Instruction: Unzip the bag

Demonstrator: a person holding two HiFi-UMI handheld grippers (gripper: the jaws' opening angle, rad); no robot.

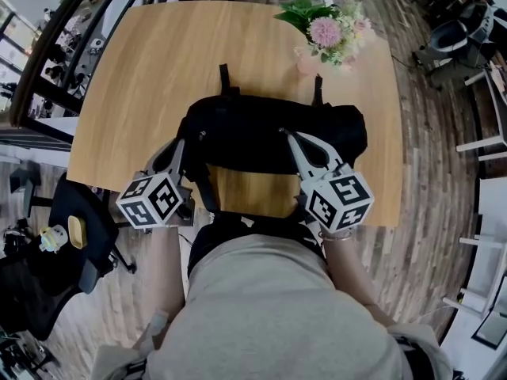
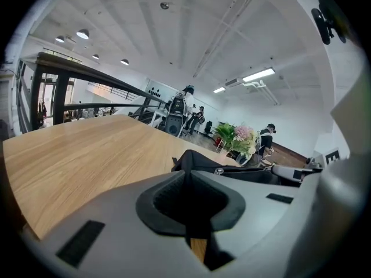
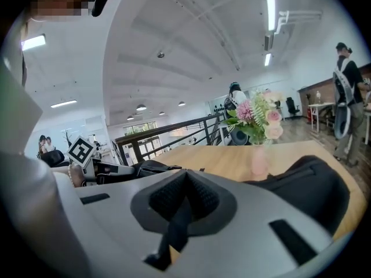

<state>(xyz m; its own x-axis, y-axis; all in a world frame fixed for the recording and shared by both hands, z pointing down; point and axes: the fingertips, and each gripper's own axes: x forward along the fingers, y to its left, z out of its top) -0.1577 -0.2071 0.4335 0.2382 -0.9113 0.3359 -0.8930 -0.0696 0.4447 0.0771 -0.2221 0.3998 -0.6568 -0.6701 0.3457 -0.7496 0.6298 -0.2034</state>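
Nearest the person, the left gripper (image 1: 181,143) is pinching its fingers shut on the left end of the black bag (image 1: 245,137). The right gripper (image 1: 287,134) is clamping its fingers on a black pull strap (image 3: 173,230) at the bag's top. The bag is lying across the worktop (image 1: 150,77), with flowers (image 1: 329,32) standing beyond.

Your widest room is the bare counter (image 1: 127,85) left of and beyond the bag (image 1: 261,137), which lies across the near edge. At the far right a vase of flowers (image 1: 325,34) stands just beyond the bag's right end, crowding that corner. Two straps (image 1: 224,77) lie flat on the far side. Between the bag and your body only a narrow strip of counter shows; right of the bag, a slim margin.
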